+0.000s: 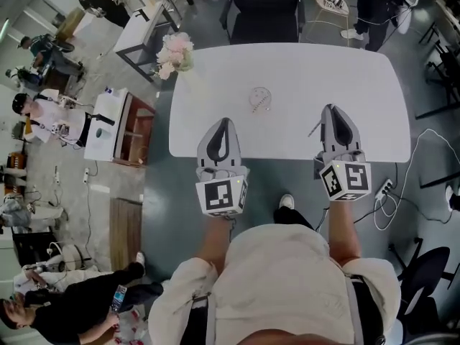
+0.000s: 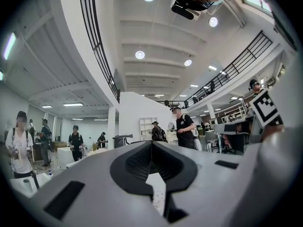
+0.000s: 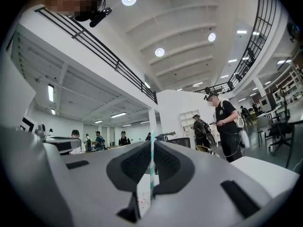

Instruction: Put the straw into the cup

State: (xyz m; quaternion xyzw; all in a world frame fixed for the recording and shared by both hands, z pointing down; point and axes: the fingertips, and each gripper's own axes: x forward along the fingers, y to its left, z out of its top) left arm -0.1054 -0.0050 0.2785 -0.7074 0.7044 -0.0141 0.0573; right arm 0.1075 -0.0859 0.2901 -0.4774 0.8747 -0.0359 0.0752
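Note:
A clear cup (image 1: 260, 99) stands on the white table (image 1: 287, 70), seen from above near its middle. My right gripper (image 1: 331, 109) hovers over the table's front right part, to the right of the cup and apart from it. It is shut on a thin striped straw (image 3: 151, 169), which stands upright between the jaws in the right gripper view; in the head view the straw (image 1: 315, 129) shows as a short line at the gripper's left side. My left gripper (image 1: 224, 122) is over the front edge, left of the cup, shut with nothing in it.
A bunch of pale pink flowers (image 1: 175, 54) sits at the table's far left corner. A dark chair (image 1: 262, 9) stands behind the table. Both gripper views tilt up at the hall, its ceiling and people standing far off.

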